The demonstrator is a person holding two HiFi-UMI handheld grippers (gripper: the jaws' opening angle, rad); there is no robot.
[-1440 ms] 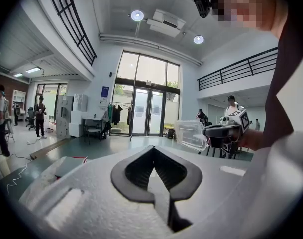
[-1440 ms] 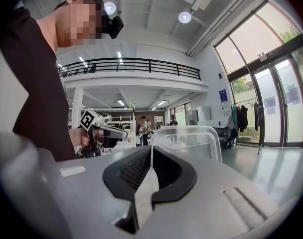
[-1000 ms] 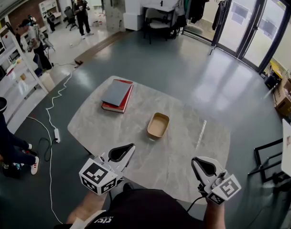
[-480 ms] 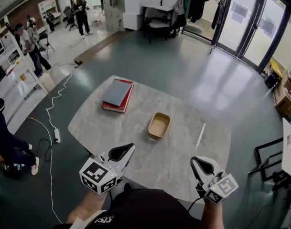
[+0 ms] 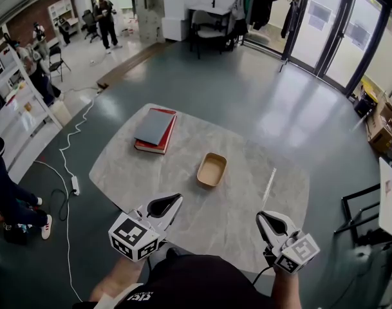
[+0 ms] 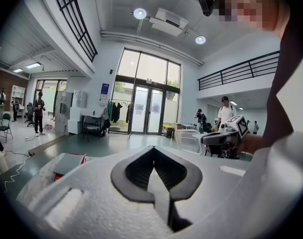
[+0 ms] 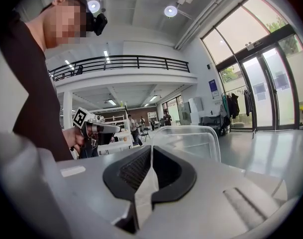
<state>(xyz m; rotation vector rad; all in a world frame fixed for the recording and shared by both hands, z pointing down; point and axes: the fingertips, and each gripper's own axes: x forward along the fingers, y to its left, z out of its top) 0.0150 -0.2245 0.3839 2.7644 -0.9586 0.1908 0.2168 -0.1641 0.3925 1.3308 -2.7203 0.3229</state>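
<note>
1. Tray (image 5: 212, 170), small and open-topped, lies near the middle of the marble table (image 5: 247, 224), well apart from both my grippers and from the stacked books (image 5: 155, 130).
2. I judge it light, thin-walled and empty. It is likely to flex under a hard squeeze and to skate on the smooth stone, so a gentle pinch over one rim wall looks the best hold.
3. My left gripper (image 5: 177, 198) and right gripper (image 5: 261, 217) hover over the near table edge. Each has its jaws closed tip to tip on nothing.
4. The head view gives the layout and shows a tan inside. Only my gripper views show, side-on, that its walls look translucent (image 7: 186, 141). My left gripper view also catches the books' red edge.
</note>
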